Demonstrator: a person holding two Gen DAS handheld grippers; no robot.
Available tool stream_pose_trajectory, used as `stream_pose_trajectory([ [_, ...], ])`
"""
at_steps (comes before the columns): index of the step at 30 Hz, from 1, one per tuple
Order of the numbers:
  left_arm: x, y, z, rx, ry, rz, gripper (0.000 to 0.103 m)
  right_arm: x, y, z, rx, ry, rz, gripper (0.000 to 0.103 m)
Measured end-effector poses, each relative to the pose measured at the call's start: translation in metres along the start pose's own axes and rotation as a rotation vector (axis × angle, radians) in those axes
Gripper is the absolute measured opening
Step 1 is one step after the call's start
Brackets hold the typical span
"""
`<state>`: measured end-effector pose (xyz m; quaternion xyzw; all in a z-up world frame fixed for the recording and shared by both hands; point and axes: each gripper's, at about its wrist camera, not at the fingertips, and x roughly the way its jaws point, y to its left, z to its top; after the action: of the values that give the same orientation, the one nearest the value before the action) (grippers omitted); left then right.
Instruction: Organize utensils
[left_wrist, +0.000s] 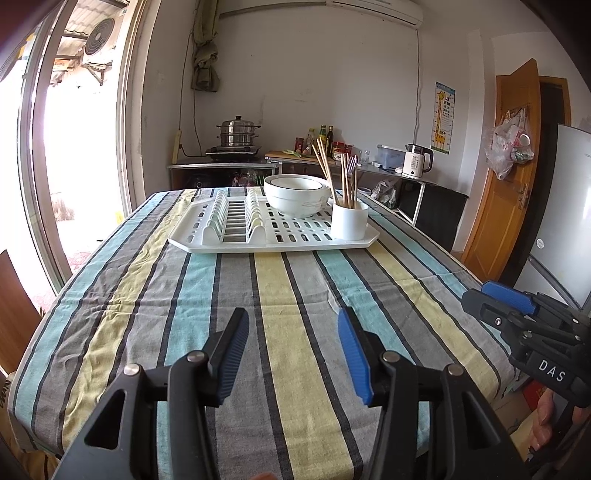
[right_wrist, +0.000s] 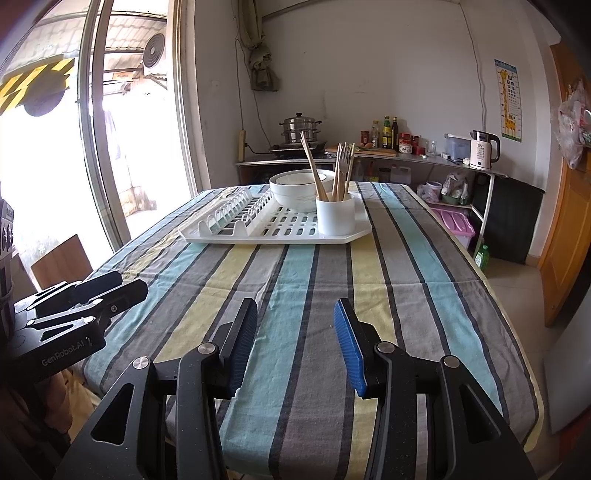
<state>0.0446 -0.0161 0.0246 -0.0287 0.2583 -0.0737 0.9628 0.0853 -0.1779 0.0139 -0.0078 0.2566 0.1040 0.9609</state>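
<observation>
The wooden chopsticks (right_wrist: 314, 168) and forks (right_wrist: 343, 162) stood upright, fanned a little, in a plain white cup (right_wrist: 335, 216) at the near right corner of a white slotted drying tray (right_wrist: 258, 230), just beside stacked white bowls (right_wrist: 295, 184) on the striped tablecloth (right_wrist: 295, 280). The left gripper (left_wrist: 293, 325) and right gripper (right_wrist: 295, 317) hung over the near cloth, jaws apart with nothing between them.
</observation>
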Motion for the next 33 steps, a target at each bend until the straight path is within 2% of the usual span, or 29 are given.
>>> stream_pose_trajectory([
  [33,0.0014,-0.0019,-0.0017,0.019,-0.003,0.020,0.053,-0.0006,0.0012,-0.0006,-0.004,0.001,0.000,0.044],
])
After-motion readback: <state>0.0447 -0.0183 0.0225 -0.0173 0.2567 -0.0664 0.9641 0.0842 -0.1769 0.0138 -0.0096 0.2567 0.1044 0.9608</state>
